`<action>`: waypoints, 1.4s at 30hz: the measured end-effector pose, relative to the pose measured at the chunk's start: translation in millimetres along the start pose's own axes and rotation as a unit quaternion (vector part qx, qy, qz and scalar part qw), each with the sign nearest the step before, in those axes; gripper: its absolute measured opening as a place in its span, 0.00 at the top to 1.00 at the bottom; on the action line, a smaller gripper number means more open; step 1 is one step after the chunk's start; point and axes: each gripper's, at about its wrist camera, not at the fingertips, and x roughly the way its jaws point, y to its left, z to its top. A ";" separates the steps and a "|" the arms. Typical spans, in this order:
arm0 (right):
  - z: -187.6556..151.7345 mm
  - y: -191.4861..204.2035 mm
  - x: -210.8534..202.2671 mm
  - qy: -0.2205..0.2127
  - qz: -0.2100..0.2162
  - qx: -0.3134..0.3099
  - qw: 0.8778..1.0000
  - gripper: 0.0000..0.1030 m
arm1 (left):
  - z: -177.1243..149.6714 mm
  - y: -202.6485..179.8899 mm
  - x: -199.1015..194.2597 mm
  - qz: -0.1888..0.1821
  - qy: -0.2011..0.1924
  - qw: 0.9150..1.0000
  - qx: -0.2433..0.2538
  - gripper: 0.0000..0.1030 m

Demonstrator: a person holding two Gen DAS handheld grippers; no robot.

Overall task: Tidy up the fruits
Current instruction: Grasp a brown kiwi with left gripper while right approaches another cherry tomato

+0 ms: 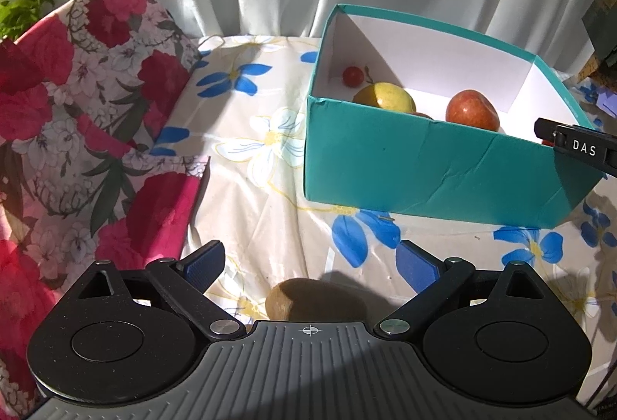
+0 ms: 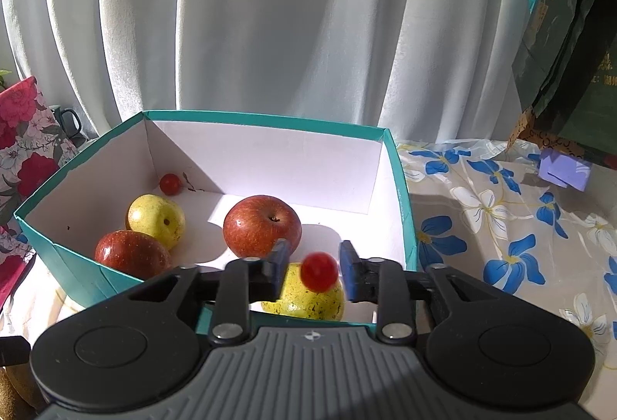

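Kiwi (image 1: 285, 298) is the one fruit that shows outside the teal box (image 1: 424, 165): a brown, fuzzy oval lying on the flowered tablecloth (image 1: 270, 158), close in front of the left gripper (image 1: 308, 266) and a little left of its centre line. Its long axis appears to run left to right, across the line of the fingers, though the gripper body hides its near side and shadow covers its right end. The left gripper's jaws stand wide apart, empty, with the kiwi lying just short of the gap between the pads. A short push forward and down would probably bring the pads to either side of it, so the left hand looks far better placed for it than the right.

The right gripper (image 2: 314, 271) hangs over the near right part of the box. A cherry tomato (image 2: 319, 271) sits between its blue pads with a visible gap on each side, so the jaws are parted and not pressing it; whether it is falling cannot be told. Below lie a speckled yellow fruit (image 2: 308, 300), two red apples (image 2: 262, 225), a yellow apple (image 2: 156, 219) and a second cherry tomato (image 2: 170, 184) in the far left corner.
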 end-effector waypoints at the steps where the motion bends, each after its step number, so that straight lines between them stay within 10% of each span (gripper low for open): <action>1: 0.0 0.0 -2.6 -0.006 0.000 -0.001 1.000 0.39 | -0.2 0.0 -0.2 0.000 0.000 1.000 0.000 0.04; 17: -18.1 4.7 -87.4 -0.074 0.020 0.019 0.997 0.08 | -38.4 11.9 -10.4 -0.015 -0.010 1.000 0.021 0.04; 42: -61.5 19.4 -100.3 -0.004 0.010 0.008 1.000 0.07 | -76.6 20.2 18.0 -0.025 0.001 0.998 0.061 0.14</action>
